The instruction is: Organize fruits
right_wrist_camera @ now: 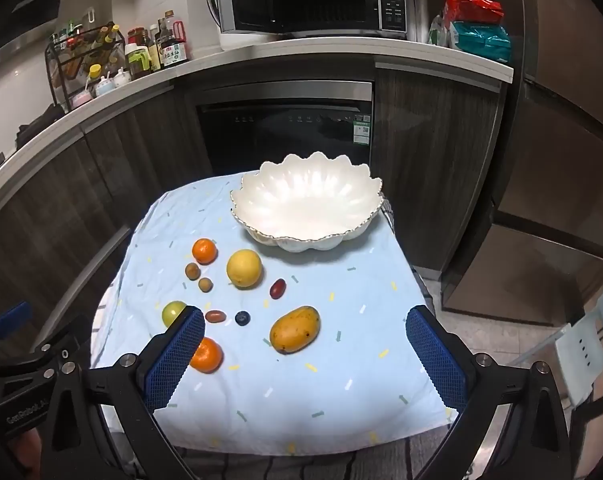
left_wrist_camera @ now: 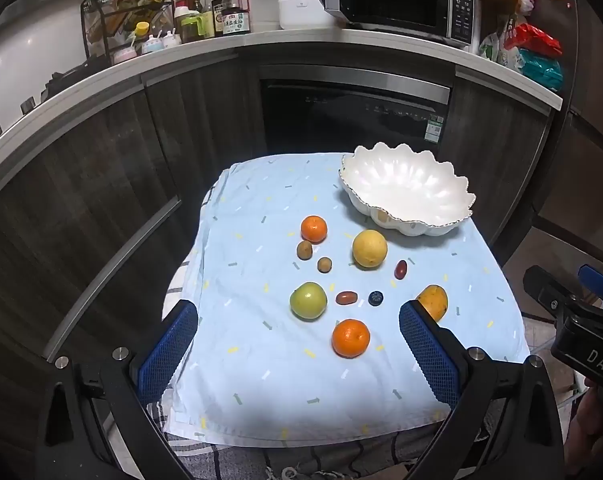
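Both sets of blue fingers (left_wrist_camera: 167,354) are standing wide, gripping nothing: left gripper (left_wrist_camera: 299,354) and right gripper (right_wrist_camera: 305,356) are hovering over the near edge of the blue cloth (right_wrist_camera: 341,392). White scalloped bowl (right_wrist_camera: 307,204) is sitting empty at the far right of the cloth. Fruit is lying loose near-left of the bowl: lemon (right_wrist_camera: 244,268) closest, mango (right_wrist_camera: 295,329) nearer the camera, two oranges (left_wrist_camera: 313,229) (left_wrist_camera: 351,338), green apple (left_wrist_camera: 308,300), blueberry (left_wrist_camera: 375,298).

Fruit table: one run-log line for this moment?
phase: pre-grasp | left hand-held gripper: open | right hand-held gripper: open | bowl: empty | fruits: all on cloth
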Demonstrator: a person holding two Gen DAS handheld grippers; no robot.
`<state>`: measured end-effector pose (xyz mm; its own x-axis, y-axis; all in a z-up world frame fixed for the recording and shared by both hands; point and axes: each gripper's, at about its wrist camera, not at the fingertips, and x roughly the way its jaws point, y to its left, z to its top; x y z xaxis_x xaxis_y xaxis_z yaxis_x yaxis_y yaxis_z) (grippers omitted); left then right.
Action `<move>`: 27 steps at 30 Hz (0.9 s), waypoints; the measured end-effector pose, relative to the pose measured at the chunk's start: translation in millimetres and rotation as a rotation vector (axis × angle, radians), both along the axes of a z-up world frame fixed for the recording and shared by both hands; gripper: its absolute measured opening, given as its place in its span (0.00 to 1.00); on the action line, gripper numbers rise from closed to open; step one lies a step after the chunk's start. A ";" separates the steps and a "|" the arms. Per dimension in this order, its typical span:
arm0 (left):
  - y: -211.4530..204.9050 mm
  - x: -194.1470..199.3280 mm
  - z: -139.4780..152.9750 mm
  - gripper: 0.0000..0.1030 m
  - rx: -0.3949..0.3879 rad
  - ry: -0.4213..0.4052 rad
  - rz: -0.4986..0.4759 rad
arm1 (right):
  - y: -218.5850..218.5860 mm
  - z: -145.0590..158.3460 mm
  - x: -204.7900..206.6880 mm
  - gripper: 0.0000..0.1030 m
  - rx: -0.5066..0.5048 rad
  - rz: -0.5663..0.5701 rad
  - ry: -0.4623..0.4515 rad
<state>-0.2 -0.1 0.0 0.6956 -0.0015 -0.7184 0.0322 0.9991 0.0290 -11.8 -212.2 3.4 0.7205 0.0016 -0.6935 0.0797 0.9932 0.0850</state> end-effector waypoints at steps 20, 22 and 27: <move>1.4 -6.3 6.5 0.99 -0.004 -0.025 0.012 | 1.1 7.4 -5.0 0.99 -0.016 0.010 -0.031; 1.2 -6.5 6.5 0.99 -0.003 -0.025 0.013 | 1.0 7.8 -5.2 0.99 -0.017 0.011 -0.035; 1.6 -7.9 6.8 0.99 -0.003 -0.028 0.013 | 1.7 7.6 -5.7 0.99 -0.016 0.009 -0.038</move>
